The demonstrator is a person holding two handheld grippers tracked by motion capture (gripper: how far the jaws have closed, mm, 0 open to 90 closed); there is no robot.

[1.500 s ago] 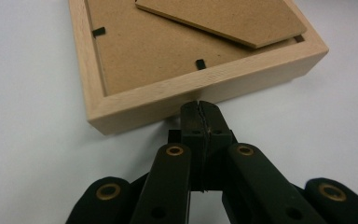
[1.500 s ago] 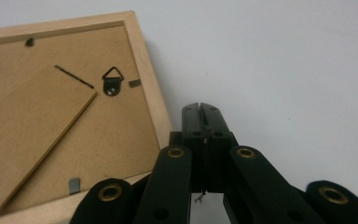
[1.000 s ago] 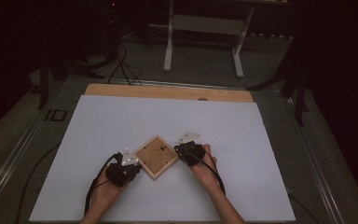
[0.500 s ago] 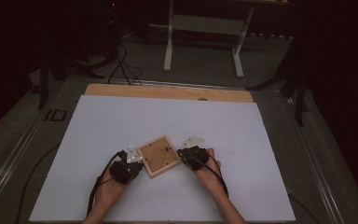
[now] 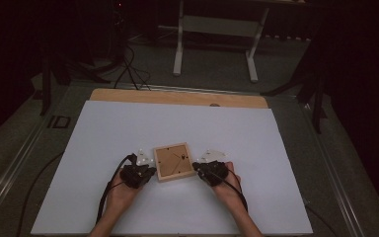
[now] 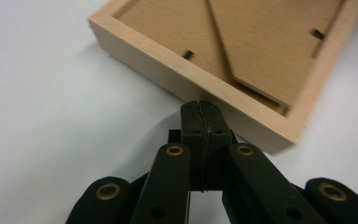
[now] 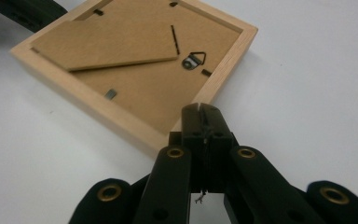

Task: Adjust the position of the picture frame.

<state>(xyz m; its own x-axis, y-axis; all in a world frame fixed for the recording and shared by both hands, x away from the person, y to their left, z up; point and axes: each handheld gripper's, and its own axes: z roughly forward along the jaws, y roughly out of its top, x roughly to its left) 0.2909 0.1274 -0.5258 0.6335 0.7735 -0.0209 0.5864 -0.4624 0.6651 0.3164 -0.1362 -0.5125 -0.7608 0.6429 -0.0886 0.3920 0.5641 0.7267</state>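
Note:
A small wooden picture frame (image 5: 173, 161) lies face down on the white table top (image 5: 128, 128), showing its brown backing board, a fold-out stand flap and a metal hanger (image 7: 193, 59). My left gripper (image 5: 149, 171) is shut, with its tip against the frame's left side; in the left gripper view the closed tip (image 6: 200, 106) meets the frame's light wood rim (image 6: 177, 70). My right gripper (image 5: 198, 171) is shut too, its tip (image 7: 200, 111) against a frame (image 7: 135, 88) edge near a corner. Nothing is held between either pair of jaws.
White sheet covers the table, with a wooden strip (image 5: 177, 97) along the far edge. Beyond it stands a white metal stand (image 5: 214, 29), with cables (image 5: 128, 64) on the dark floor. Both hands rest on the table near its front edge.
The frame has turned from a diamond stance to nearly square with the table edges. The right gripper has slid toward the front edge and a little rightward; the left stayed about where it was.

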